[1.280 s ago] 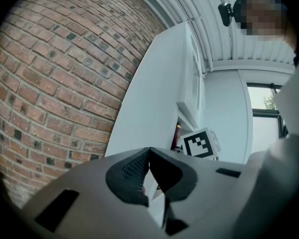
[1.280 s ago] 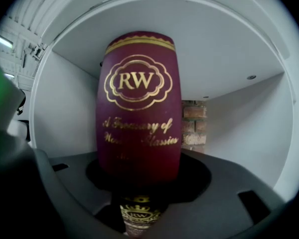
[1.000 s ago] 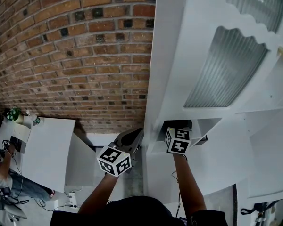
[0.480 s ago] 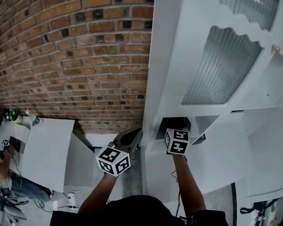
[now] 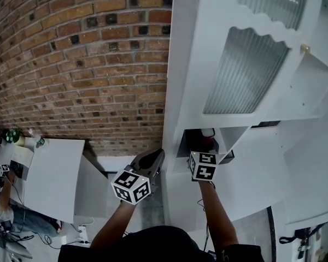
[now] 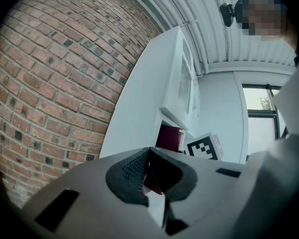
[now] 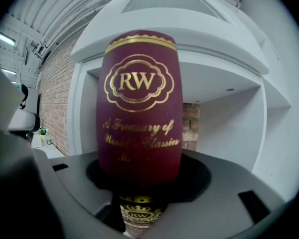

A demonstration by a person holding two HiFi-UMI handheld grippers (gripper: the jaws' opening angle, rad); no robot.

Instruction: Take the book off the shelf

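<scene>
A dark red book with gold "RW" lettering stands upright with its spine toward the right gripper view. It sits at the mouth of an open compartment of the white shelf unit. My right gripper is shut on the lower part of its spine. From the head view the book shows just beyond the right gripper. My left gripper hangs left of the shelf's side wall, jaws together and empty. The left gripper view shows its jaws closed, with the book beyond them.
A brick wall runs left of the shelf unit. Ribbed glass doors sit above the compartment. Far below at the left is a white table, and a person sits at its edge.
More of the red book shows at the compartment mouth than a second ago. Both grippers have shifted slightly against the shelf unit. Both sets of jaws look the same.
</scene>
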